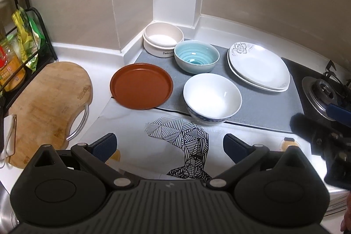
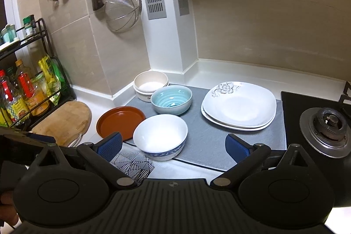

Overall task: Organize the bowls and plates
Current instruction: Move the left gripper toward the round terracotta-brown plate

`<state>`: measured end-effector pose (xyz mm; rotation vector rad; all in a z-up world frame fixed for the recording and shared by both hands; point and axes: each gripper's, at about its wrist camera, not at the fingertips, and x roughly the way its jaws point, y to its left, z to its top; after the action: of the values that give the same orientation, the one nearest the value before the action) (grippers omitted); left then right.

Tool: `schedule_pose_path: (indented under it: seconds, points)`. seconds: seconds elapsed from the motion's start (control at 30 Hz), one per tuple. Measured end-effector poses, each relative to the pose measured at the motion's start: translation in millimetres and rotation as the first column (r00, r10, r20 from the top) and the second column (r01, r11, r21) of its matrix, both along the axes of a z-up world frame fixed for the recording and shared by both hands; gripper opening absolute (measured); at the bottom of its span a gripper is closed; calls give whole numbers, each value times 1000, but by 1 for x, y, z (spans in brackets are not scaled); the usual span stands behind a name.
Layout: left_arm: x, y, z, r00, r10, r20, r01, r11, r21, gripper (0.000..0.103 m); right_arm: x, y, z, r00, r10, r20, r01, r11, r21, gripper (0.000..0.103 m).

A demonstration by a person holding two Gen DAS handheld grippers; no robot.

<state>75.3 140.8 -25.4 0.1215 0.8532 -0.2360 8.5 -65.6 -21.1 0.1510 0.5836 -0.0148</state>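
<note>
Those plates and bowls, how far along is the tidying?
Only the two white plates look stacked. Nothing is in hand: the left tongs and right tongs are open and empty. The brown plate, teal bowl, white bowl and beige bowl sit separately.

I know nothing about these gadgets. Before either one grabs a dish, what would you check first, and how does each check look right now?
1. Left gripper open and holding nothing: ok.
2. Right gripper open and holding nothing: ok.
3. White bowl with blue patterned base upright, directly ahead of the right gripper: ok.
4. Square white floral plates already stacked on the grey mat: ok.
5. Round brown plate fully on the mat: not ok, it overhangs the mat's edge.
6. Turquoise ribbed bowl clear of the cream round container: cannot tell, they look very close.
</note>
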Motion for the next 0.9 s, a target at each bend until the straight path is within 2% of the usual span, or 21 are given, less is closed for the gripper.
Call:
schedule_pose_path:
  seconds: [0.17,0.3,0.43,0.53,0.67,0.77,0.9]
  points:
    - [6,-17,-6,999,11,-36,-11,1000,-3,103,-1,-5,0,999,50,-13,-50,998,-31,101]
    - [11,-38,-1,1000,17,-16,-16,999,34,103,12,-24,2,997,82,-9,-82,996,-15,101]
    - [23,-40,1,995,97,-36,-96,995,31,103,31,-41,2,990,142,-20,-142,990,10,101]
    - [31,-28,0,983,180,-38,-178,983,37,103,53,-53,0,977,210,-28,-208,976,63,101]
    - [47,1,-2,960,278,-34,-276,959,57,103,92,-55,-4,966,252,-64,-243,962,126,101]
    - [67,27,-5,941,337,-35,-335,941,52,103,122,-48,-4,954,286,-89,-266,947,181,101]
    - [108,62,-14,917,396,-52,-393,918,48,103,167,-28,-6,931,343,-124,-314,926,211,101]
